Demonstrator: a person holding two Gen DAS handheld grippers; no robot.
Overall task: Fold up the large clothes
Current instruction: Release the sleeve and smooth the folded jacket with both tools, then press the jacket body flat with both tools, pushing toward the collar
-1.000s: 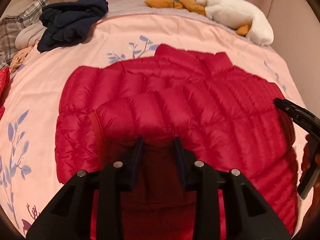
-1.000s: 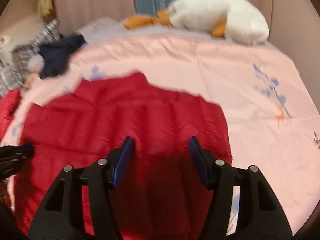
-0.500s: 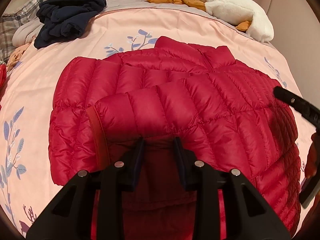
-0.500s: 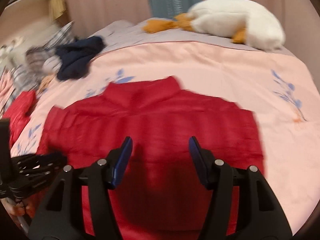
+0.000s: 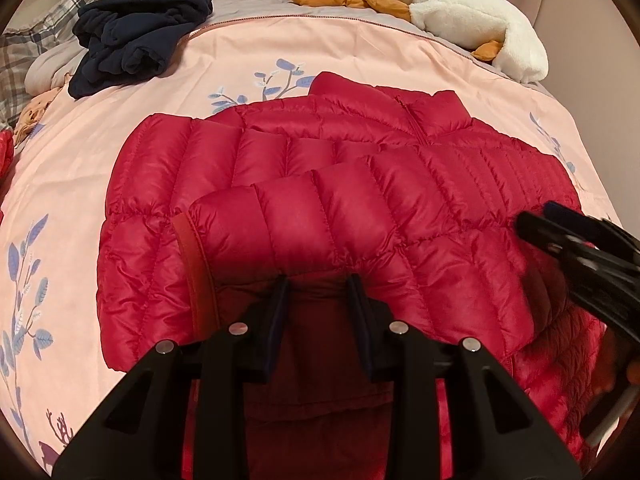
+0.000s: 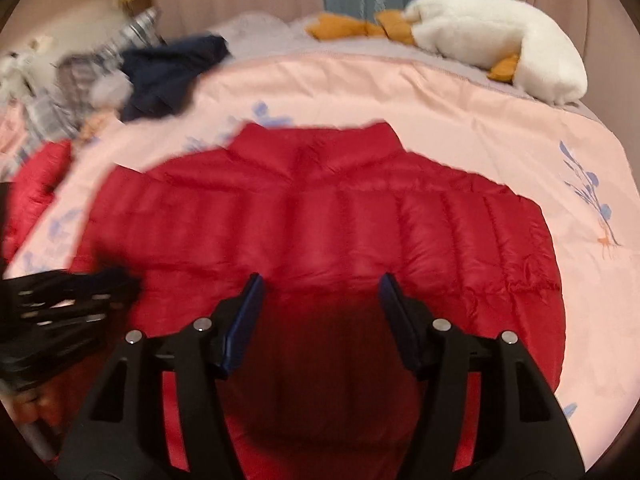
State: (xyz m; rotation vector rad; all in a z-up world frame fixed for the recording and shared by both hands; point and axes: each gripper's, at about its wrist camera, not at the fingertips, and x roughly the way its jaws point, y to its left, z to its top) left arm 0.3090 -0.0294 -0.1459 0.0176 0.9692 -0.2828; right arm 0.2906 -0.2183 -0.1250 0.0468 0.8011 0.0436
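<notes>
Red down jacket [image 5: 304, 184] lies spread on the pink floral duvet [image 5: 248, 56], collar at the far side from both your grippers, with one sleeve [image 5: 320, 220] already folded across the body — that is why its orange cuff [image 5: 192, 264] sits just left of your left gripper [image 5: 316, 288].

Your left gripper stands narrow, its tips at the near edge of that folded sleeve. Dark red fabric fills the gap between them, but whether the pads actually pinch it cannot be told. Judged from its position, you hold it there to pin the fold while the other hand works.

Your right gripper [image 6: 320, 284] hangs over the jacket's middle. Its jaws are opening and nothing sits between them; fabric lies only beneath. The view is blurred, consistent with a hand in transit.

Well beyond the jacket: navy folded clothes [image 5: 140, 40] to the far left and a white plush goose [image 5: 476, 24] to the far right — both clear of the working area.
</notes>
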